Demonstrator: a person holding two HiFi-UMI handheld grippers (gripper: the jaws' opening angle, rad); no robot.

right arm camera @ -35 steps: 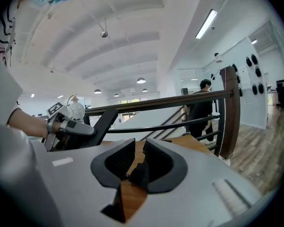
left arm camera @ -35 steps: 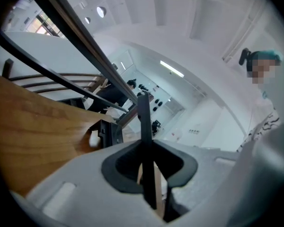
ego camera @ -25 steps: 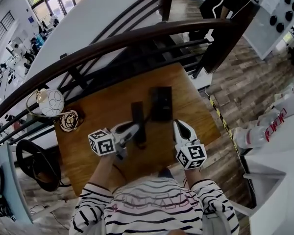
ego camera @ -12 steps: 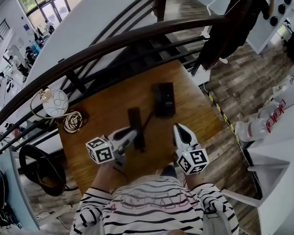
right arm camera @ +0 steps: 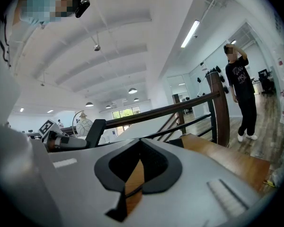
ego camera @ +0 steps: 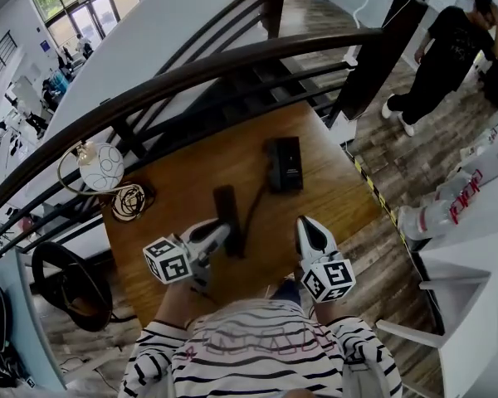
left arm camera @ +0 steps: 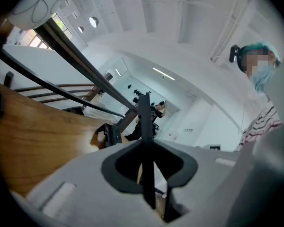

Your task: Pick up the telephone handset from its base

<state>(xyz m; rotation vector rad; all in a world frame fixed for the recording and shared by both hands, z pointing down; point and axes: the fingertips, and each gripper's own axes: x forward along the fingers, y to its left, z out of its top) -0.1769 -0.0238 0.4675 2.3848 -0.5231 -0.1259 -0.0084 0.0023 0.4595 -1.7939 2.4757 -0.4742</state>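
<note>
The black telephone handset (ego camera: 227,212) hangs over the wooden table (ego camera: 191,168), off its black base (ego camera: 285,164), to which a cord (ego camera: 254,203) joins it. My left gripper (ego camera: 222,232) is shut on the handset's near end. In the left gripper view the handset (left arm camera: 145,126) stands as a thin dark bar between the jaws, with the base (left arm camera: 111,134) beyond it. My right gripper (ego camera: 309,225) is shut and empty, to the right of the handset near the table's front edge. The right gripper view shows its closed jaws, with the handset (right arm camera: 95,128) off to the left.
A white globe lamp (ego camera: 102,166) on a coiled stand (ego camera: 131,201) sits at the table's left corner. A dark wooden stair railing (ego camera: 232,60) runs behind the table. A person in black (ego camera: 448,48) stands at the upper right. White bottles (ego camera: 448,210) lie on the right.
Both grippers have drawn back toward me, and the handset has moved with the left one, farther from the base. A person in black has walked into view at the upper right.
</note>
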